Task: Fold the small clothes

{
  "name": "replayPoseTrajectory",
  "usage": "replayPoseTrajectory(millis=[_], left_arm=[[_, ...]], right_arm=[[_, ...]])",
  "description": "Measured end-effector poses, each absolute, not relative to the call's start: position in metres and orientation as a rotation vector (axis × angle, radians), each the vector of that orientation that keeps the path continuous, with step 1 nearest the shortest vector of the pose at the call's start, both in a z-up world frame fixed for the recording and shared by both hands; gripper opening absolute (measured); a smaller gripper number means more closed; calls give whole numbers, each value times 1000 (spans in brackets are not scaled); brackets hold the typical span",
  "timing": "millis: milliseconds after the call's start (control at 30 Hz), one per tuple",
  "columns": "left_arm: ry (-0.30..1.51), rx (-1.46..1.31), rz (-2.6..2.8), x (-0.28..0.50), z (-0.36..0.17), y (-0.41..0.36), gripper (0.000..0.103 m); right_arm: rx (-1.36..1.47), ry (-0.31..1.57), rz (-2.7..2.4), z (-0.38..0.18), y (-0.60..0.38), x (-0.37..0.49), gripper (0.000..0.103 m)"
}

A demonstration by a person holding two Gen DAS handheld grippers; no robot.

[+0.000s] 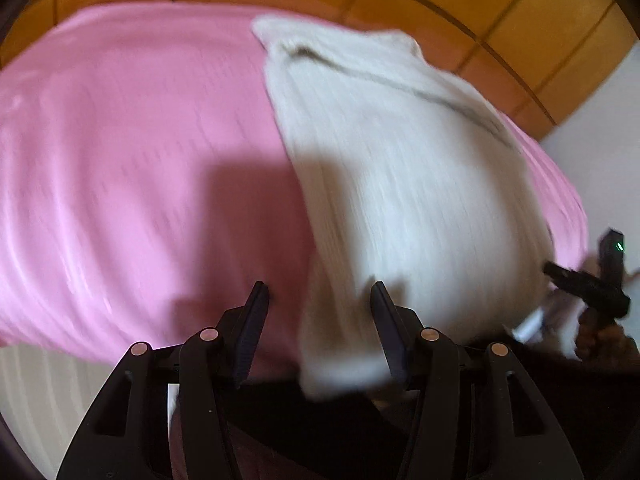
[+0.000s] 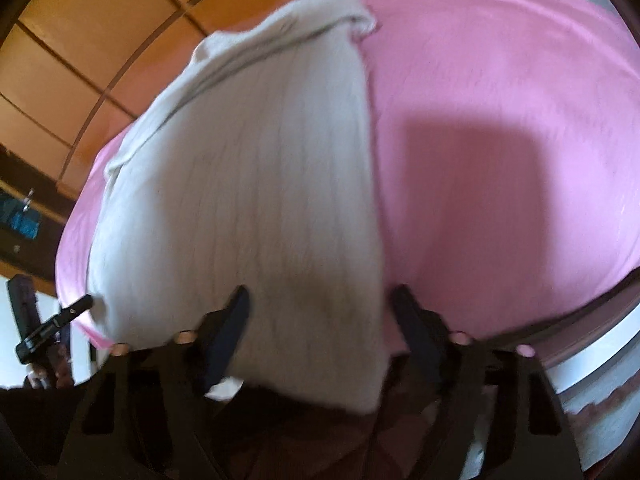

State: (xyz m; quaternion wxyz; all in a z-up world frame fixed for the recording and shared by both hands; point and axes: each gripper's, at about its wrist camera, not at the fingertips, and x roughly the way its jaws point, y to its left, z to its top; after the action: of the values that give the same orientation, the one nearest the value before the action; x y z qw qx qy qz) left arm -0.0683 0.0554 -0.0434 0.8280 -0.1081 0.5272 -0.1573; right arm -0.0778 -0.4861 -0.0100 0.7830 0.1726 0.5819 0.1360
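A cream ribbed garment point(image 1: 404, 184) lies lengthwise on a pink cloth point(image 1: 140, 152), its near end hanging over the front edge. In the right wrist view the garment point(image 2: 256, 184) covers the left part of the pink cloth point(image 2: 500, 128). My left gripper point(image 1: 318, 300) is open, its jaws spread on either side of the garment's near left edge, not closed on it. My right gripper point(image 2: 320, 304) is open above the garment's near right part. Each gripper shows at the edge of the other's view: the right point(image 1: 588, 284), the left point(image 2: 56, 324). Both views are motion-blurred.
An orange tiled floor point(image 1: 460, 8) lies beyond the pink cloth. A white surface edge point(image 1: 44, 392) shows under the cloth at the near left. A dark shelf with blue items point(image 2: 20, 216) stands at the far left of the right wrist view.
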Motion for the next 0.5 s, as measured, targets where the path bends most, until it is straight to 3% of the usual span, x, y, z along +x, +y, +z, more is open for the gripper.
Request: replayPoseTrajectory(millis=[33, 100, 133, 200, 233, 500], left_arm=[[1143, -234, -369, -74, -48, 52, 45], [1184, -218, -421, -79, -54, 42, 41], [1197, -190, -444, -82, -57, 36, 26], [1204, -156, -473, -84, -59, 27, 7], [1195, -157, -480, -84, -57, 27, 5], [999, -567, -650, -58, -10, 65, 5]], right_arm=[[363, 1266, 304, -12, -484, -79, 54], [331, 1280, 325, -14, -478, -83, 44], [326, 1284, 335, -14, -477, -82, 31], [309, 1292, 373, -9, -472, -80, 12], [311, 1281, 408, -1, -470, -79, 7], [614, 1046, 534, 54, -484, -43, 6]])
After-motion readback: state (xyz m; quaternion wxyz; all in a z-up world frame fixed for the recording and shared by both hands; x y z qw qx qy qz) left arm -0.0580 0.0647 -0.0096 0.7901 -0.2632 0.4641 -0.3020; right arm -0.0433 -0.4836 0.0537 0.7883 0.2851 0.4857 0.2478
